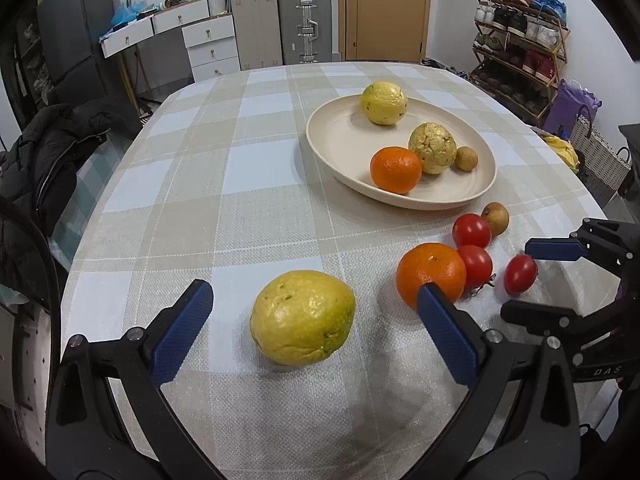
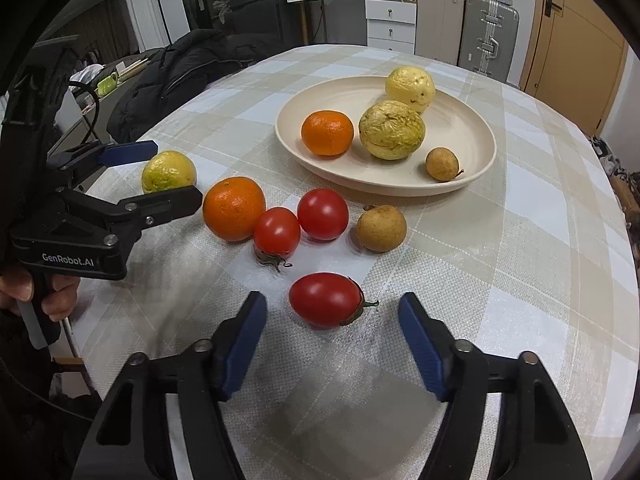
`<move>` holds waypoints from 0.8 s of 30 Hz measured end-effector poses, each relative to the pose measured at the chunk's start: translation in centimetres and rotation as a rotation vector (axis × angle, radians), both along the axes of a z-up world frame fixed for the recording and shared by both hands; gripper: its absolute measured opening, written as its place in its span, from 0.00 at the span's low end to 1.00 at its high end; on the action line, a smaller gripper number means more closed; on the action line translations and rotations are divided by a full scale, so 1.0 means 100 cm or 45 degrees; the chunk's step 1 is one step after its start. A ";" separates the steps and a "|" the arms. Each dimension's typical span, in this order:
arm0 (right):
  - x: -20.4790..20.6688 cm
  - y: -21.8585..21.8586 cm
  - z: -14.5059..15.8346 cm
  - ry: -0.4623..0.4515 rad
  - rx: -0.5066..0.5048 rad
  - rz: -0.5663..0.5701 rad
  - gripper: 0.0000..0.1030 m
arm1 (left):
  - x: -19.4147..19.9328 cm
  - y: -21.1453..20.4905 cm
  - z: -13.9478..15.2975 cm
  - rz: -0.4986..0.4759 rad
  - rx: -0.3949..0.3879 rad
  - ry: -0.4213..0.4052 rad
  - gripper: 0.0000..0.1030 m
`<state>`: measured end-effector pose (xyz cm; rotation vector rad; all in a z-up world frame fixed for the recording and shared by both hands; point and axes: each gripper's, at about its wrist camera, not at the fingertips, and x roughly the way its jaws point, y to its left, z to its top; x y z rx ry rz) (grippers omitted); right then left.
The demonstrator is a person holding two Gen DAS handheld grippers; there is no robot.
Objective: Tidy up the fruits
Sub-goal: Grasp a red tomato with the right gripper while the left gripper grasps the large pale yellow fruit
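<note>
A cream plate (image 1: 340, 140) (image 2: 476, 120) holds an orange, two yellow fruits and a small brown fruit. On the cloth lie a yellow-green fruit (image 1: 303, 317) (image 2: 169, 171), an orange (image 1: 431, 274) (image 2: 233, 208), three red tomatoes and a brown fruit (image 2: 381, 228). My left gripper (image 1: 312, 300) is open with the yellow-green fruit between its fingers, not touching. My right gripper (image 2: 332, 312) is open around the nearest tomato (image 2: 326, 299) (image 1: 520, 273), not touching it.
The oval table has a checked cloth (image 1: 240, 184). A dark jacket (image 1: 52, 152) lies on a chair at the left. Suitcases (image 1: 304, 24), drawers and a shoe rack (image 1: 520, 40) stand beyond the far edge.
</note>
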<state>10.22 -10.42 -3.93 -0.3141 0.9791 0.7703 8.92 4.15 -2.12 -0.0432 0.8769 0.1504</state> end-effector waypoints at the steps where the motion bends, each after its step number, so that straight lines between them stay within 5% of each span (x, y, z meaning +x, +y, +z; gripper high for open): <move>1: 0.000 0.001 0.000 -0.001 0.003 0.003 0.58 | 0.000 0.000 0.000 0.001 0.004 -0.002 0.99; 10: -0.005 0.003 0.002 -0.041 -0.018 0.026 0.42 | 0.000 0.004 0.000 -0.004 -0.020 0.006 0.99; 21: -0.006 -0.001 0.014 -0.088 0.104 0.011 0.41 | 0.002 0.018 -0.007 -0.023 -0.100 0.037 0.98; 24: -0.004 -0.004 0.018 -0.096 0.134 -0.012 0.41 | 0.002 0.022 -0.009 -0.038 -0.145 0.047 0.89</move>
